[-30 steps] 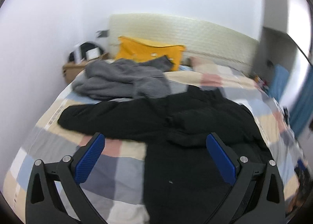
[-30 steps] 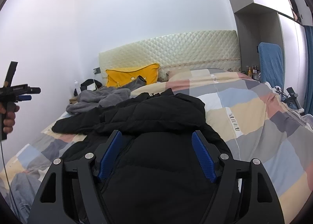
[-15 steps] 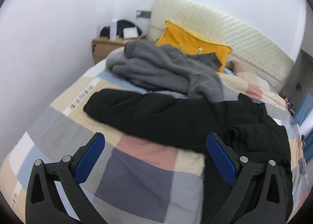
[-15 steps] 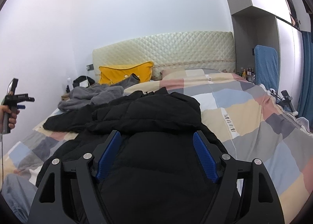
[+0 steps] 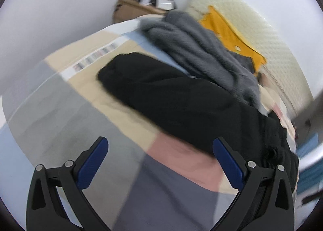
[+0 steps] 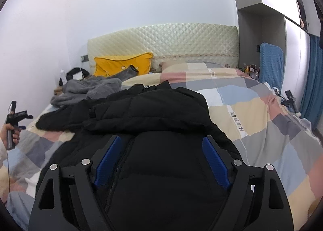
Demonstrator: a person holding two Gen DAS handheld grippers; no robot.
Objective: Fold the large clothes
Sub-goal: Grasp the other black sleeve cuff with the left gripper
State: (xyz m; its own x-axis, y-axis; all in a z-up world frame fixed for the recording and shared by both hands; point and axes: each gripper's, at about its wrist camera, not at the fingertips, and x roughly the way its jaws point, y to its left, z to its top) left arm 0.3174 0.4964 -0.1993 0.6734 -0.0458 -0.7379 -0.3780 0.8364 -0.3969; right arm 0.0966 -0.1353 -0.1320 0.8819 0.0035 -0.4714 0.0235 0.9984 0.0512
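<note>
Between the blue fingers [image 6: 108, 155] of the right gripper [image 6: 161, 154] lies the zipped front of the black puffer jacket [image 6: 161, 114]; the fingers stand spread wide, have just been opening further, and do not press on the cloth. Beyond them the jacket's folded upper part rises in a thick roll, and one black sleeve [image 6: 58, 118] stretches away from the jacket toward the wall side of the bed.

Over that side of the bed the left gripper [image 5: 160, 150] hangs with its fingers [image 5: 92, 162] spread wide and nothing between them; the checked quilt [image 5: 84, 114] shows through the gap. The picture is blurred. The sleeve's rounded end [image 5: 125, 71] lies on the quilt beyond those fingers, apart from them, and the sleeve runs back toward the jacket's body past the right-hand finger.

In the right wrist view the person's left hand [image 6: 12, 132] holds its gripper's handle above the quilt's edge, on the far side of the sleeve from the jacket.

Beyond the jacket, toward the headboard [image 6: 161, 45], a grey fleece garment [image 6: 86, 90] lies crumpled, touching the sleeve in the left wrist view. A yellow pillow [image 6: 123, 65] leans against the headboard behind the fleece. Past the fleece, against the wall, stands a brown nightstand [image 5: 137, 9] with dark items on top.
</note>
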